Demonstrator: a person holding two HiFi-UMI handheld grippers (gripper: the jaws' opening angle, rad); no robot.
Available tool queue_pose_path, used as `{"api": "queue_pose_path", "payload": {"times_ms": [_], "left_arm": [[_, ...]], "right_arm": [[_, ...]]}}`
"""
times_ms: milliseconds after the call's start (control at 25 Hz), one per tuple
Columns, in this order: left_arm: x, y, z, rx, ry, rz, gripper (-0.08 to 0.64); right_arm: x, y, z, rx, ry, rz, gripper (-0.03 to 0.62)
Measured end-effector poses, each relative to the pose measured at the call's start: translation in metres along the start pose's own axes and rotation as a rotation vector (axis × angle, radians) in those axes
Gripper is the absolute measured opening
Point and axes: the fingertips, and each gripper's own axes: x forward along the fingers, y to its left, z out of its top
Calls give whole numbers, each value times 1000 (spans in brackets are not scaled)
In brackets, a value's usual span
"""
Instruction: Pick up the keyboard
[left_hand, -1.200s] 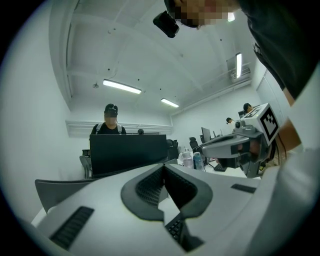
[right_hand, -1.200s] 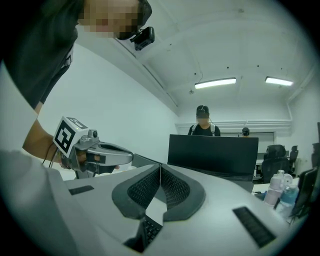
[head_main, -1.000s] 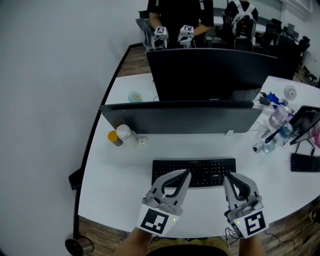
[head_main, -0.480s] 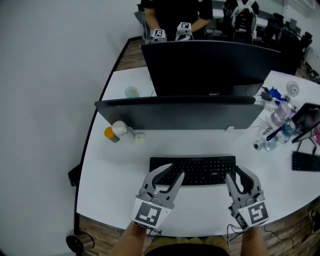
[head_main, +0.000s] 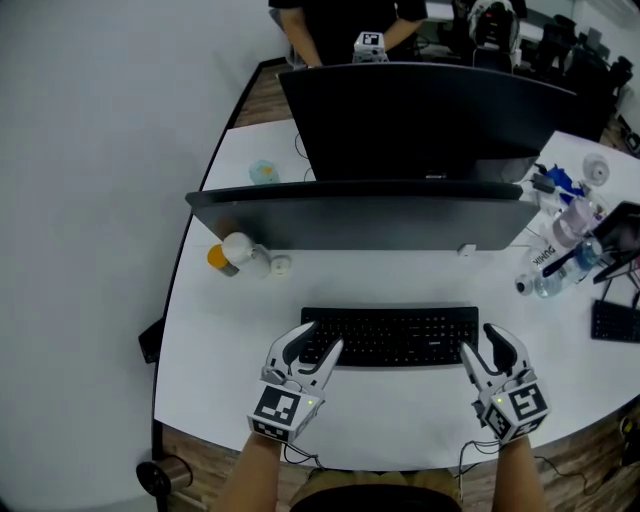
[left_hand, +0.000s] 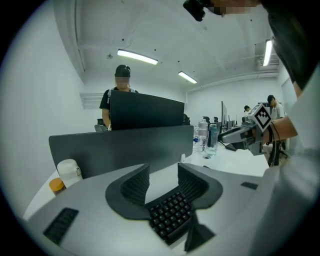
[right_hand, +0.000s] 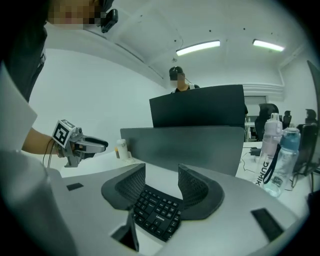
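Observation:
A black keyboard (head_main: 390, 335) lies flat on the white table (head_main: 240, 330), in front of a dark divider panel. My left gripper (head_main: 312, 348) is low at its left end, and my right gripper (head_main: 488, 352) is low at its right end. Both sets of jaws have just been opening and stand apart. In the left gripper view the keyboard's end (left_hand: 172, 216) sits below and between the ribbed pads (left_hand: 136, 186), not pressed by them. The right gripper view shows the same: the keyboard's right end (right_hand: 156, 210) lies between the spread pads (right_hand: 192, 186), with nothing gripped.
A dark divider panel (head_main: 370, 215) and a large monitor (head_main: 420, 110) stand behind the keyboard. A white bottle and an orange-capped jar (head_main: 235, 252) sit at the left, clear bottles (head_main: 560, 255) at the right. A second keyboard (head_main: 614, 322) lies far right. A person (head_main: 350, 25) stands behind the monitor.
Both grippers have come down from above the keyboard's near edge to its two ends. Their jaws, shut a second ago, now stand apart.

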Motion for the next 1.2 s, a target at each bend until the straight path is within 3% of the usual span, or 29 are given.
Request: {"api": "queue_pose_path", "payload": {"times_ms": [360, 680, 1200], "left_arm": [[6, 35, -39, -112, 101, 44, 238], [16, 40, -74, -170, 205, 20, 287], [22, 62, -146, -296, 403, -12, 353]], "right_arm": [[14, -30, -45, 85, 95, -27, 233], [24, -53, -78, 141, 172, -59, 252], [48, -83, -132, 259, 345, -33, 314]]}}
